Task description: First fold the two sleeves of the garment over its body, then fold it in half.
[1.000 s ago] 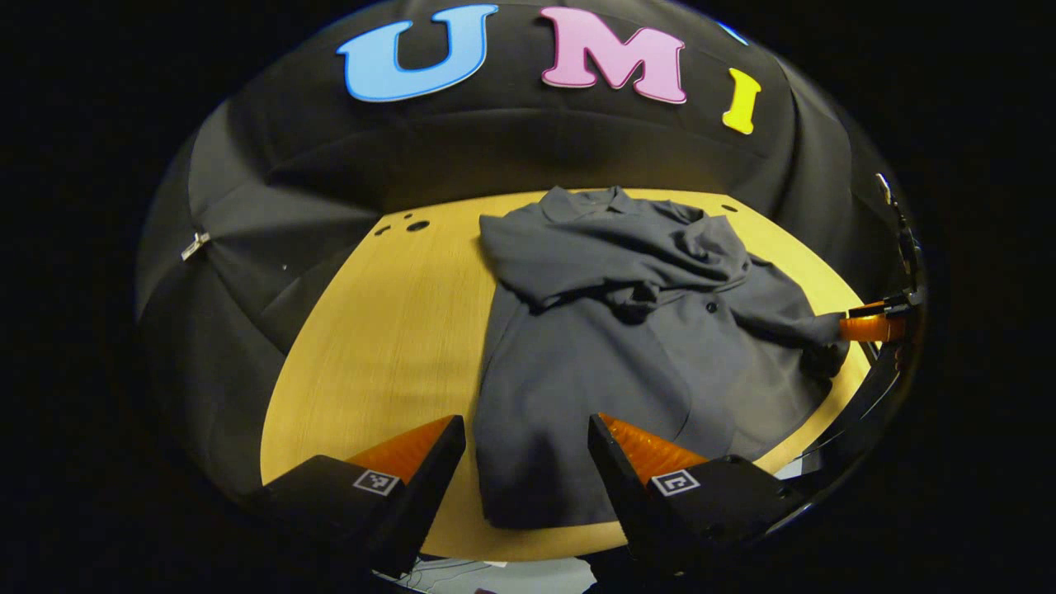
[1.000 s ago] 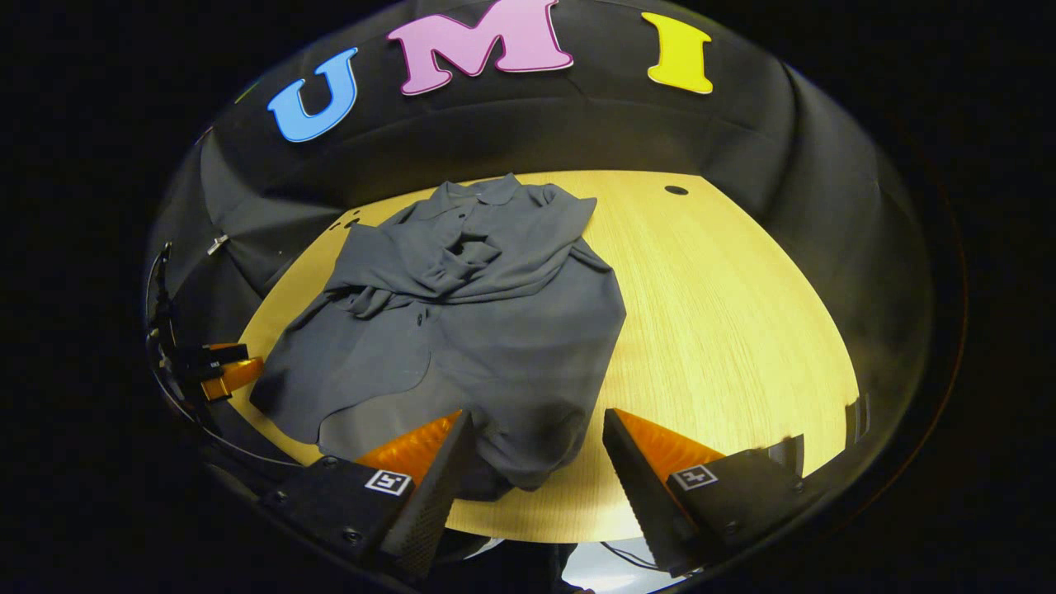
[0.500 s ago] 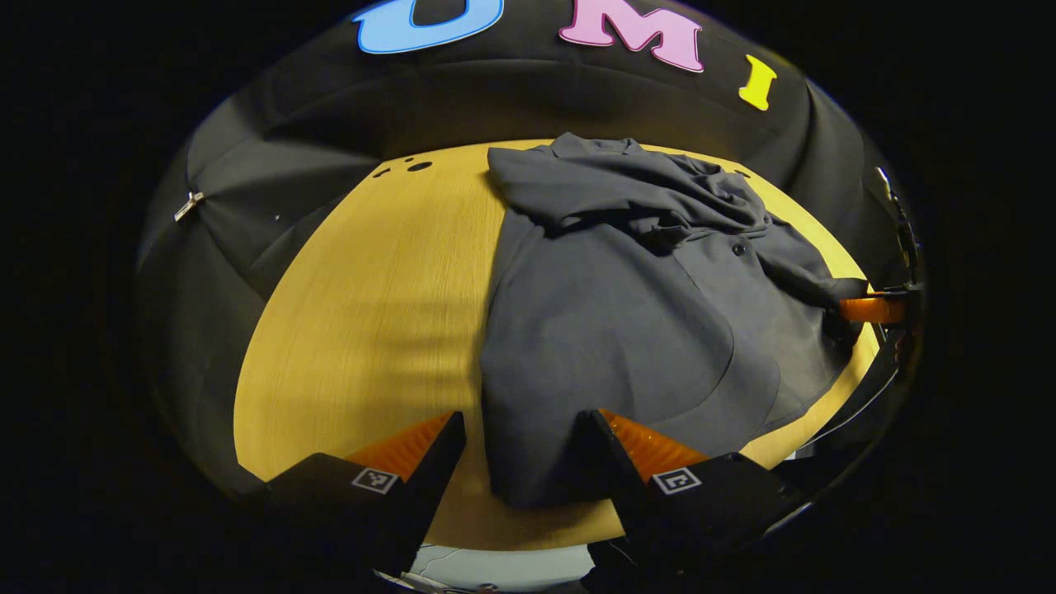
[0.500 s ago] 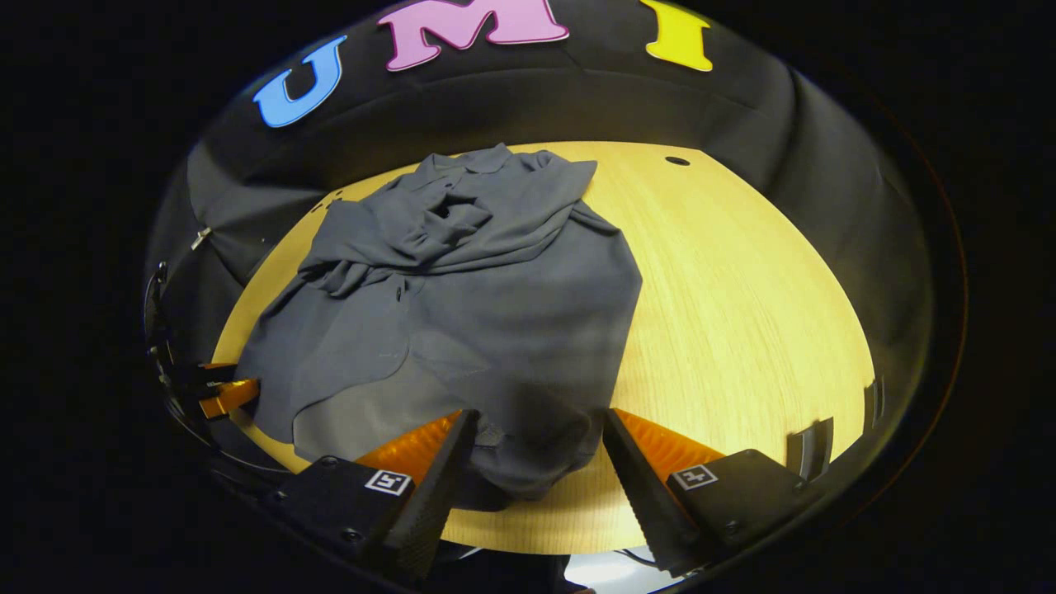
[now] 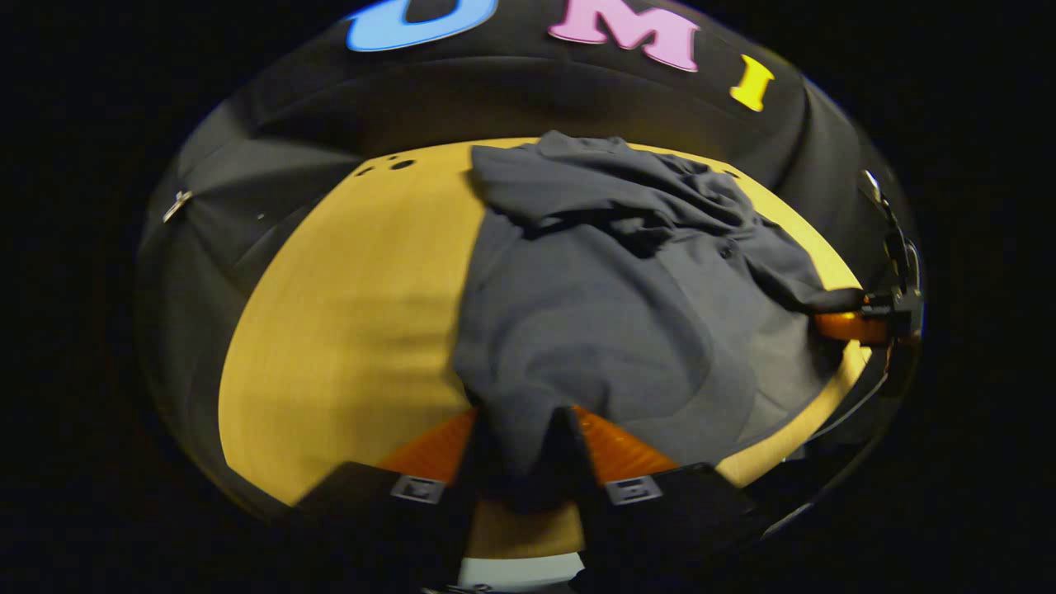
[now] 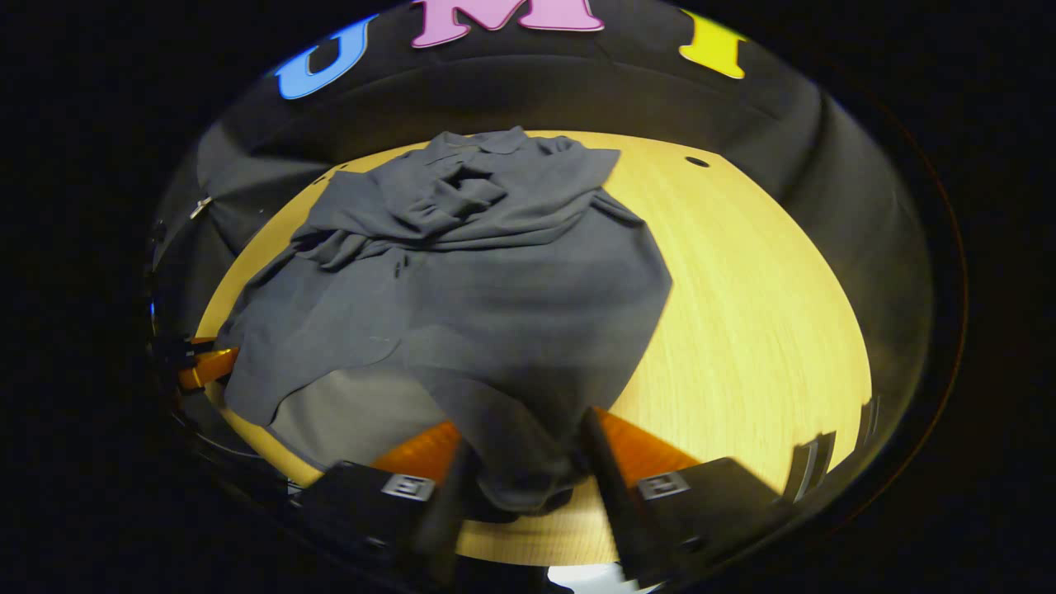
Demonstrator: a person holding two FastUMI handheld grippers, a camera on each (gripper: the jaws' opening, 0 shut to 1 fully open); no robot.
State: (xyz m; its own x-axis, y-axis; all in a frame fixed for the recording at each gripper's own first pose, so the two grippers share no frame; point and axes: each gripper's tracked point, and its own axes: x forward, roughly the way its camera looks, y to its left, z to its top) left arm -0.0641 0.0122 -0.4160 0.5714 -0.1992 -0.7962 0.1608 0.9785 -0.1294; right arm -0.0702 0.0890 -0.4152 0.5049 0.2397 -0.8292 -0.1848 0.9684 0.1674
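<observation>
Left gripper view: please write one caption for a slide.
Left gripper closes on the hem of the grey shirt on the wooden table.

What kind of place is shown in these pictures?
Probably a recording booth, not a home: black cloth wall drapes around a bare wooden table, where a single grey shirt lies between two handheld claws.

The shirt [image 5: 610,305] is soft grey cloth, matt, with lots of wrinkles where the sleeves [image 6: 445,206] are bunched up at the far end. The table [image 5: 363,305] is light yellow wood with fine lines in it, smooth and a little shiny. The wall [image 6: 511,99] behind is dull black cloth with folds. A small shiny metal clip [image 5: 176,205] sits on it.
</observation>
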